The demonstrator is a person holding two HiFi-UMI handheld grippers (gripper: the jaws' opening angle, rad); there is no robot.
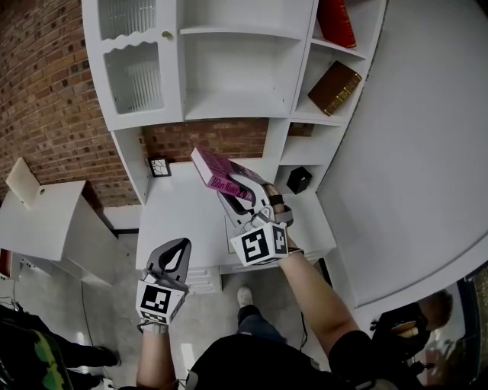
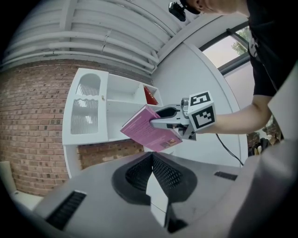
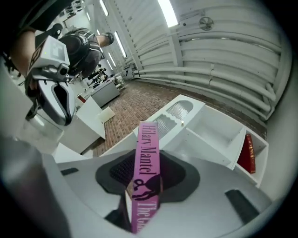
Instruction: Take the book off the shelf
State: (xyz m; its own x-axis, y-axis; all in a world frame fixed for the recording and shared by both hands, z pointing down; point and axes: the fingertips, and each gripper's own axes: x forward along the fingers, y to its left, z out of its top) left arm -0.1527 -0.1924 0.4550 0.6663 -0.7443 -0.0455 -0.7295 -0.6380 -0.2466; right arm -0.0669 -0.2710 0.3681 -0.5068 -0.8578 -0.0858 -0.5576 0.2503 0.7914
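Observation:
A pink book (image 1: pixel 219 175) with dark print on its spine hangs in the air in front of the white shelf unit (image 1: pixel 229 76), above the white desk (image 1: pixel 179 217). My right gripper (image 1: pixel 244 192) is shut on the book's lower part. In the right gripper view the pink spine (image 3: pixel 148 167) stands upright between the jaws of my right gripper (image 3: pixel 142 183). The left gripper view shows the book (image 2: pixel 146 130) tilted, with the right gripper (image 2: pixel 158 122) clamped on its edge. My left gripper (image 1: pixel 180 247) is lower and to the left, in front of the desk, shut and holding nothing (image 2: pixel 152 160).
A red book (image 1: pixel 335 21) and a brown book (image 1: pixel 334 86) remain in the shelf's right compartments. A small black object (image 1: pixel 299 179) and a framed picture (image 1: pixel 159 167) sit on the desk. A low white cabinet (image 1: pixel 46 225) stands left, against the brick wall (image 1: pixel 46 91).

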